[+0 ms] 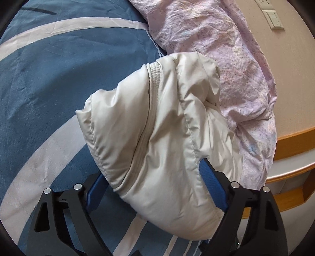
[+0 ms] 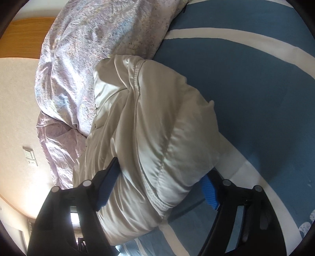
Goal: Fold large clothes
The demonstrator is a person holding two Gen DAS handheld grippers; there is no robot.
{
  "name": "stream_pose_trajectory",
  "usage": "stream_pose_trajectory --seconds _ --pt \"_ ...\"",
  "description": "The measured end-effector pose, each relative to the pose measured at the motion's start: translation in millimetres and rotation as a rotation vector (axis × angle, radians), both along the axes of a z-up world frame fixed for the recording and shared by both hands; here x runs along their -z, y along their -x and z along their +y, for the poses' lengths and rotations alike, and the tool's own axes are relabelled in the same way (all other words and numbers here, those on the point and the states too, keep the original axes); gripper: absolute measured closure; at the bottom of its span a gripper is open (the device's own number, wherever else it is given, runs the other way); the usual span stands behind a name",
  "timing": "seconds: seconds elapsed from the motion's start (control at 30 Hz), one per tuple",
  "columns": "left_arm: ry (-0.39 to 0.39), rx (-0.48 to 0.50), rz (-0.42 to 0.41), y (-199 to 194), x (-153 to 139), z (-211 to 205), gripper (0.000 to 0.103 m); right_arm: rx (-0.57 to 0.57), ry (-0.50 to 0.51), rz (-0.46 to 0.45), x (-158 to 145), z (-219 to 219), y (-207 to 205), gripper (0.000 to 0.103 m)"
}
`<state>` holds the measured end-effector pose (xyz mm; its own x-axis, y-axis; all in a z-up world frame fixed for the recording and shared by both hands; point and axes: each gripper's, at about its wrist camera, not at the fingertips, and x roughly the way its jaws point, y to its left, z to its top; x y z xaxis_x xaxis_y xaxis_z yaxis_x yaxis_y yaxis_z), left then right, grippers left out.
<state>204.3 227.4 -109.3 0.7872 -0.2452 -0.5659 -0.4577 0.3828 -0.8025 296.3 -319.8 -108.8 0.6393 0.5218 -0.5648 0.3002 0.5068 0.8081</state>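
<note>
A cream puffer jacket (image 1: 157, 128) is bundled into a thick fold above the blue-and-white bed cover (image 1: 49, 88). My left gripper (image 1: 155, 177) is clamped on one end of the bundle, its blue pads (image 1: 213, 187) pressing both sides of the thick fabric. My right gripper (image 2: 159, 177) is clamped on the jacket (image 2: 153, 128) the same way, with its blue pads (image 2: 109, 187) on either side of the fold. The fingertips of both grippers are partly hidden by fabric.
A crumpled pink floral quilt (image 1: 226, 59) lies on the bed beside the jacket, also in the right wrist view (image 2: 88, 59). A wooden headboard and ledge (image 1: 295, 137) and wall switches (image 1: 273, 17) are behind it. The bed cover (image 2: 246, 88) spreads wide on the other side.
</note>
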Motion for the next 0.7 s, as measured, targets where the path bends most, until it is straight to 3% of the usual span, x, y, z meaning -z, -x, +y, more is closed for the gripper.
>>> stream_pose_trajectory --seconds 0.1,0.2,0.27,0.33,0.7 --pt "0.019 -0.017 -0.018 -1.0 2.5 1.7 0.021 -0.001 -0.014 -0.033 1.8 -1.1 -0.6 0.036" --pt "0.04 -0.026 -0.05 -0.9 5.2 3.3 0.045 -0.008 0.002 -0.079 -3.3 -0.3 0.6 0.058" --pt "0.045 -0.016 -0.1 0.5 0.7 6.0 0.069 -0.014 0.021 -0.107 -11.4 1.6 2.4 0.07" --pt "0.046 0.002 -0.135 2.1 -7.5 8.3 0.076 -0.019 0.033 -0.134 -20.1 3.5 4.7 0.073" --pt "0.001 0.032 -0.184 38.1 -34.3 19.1 0.081 -0.104 0.08 -0.216 -56.1 10.7 41.3 0.078"
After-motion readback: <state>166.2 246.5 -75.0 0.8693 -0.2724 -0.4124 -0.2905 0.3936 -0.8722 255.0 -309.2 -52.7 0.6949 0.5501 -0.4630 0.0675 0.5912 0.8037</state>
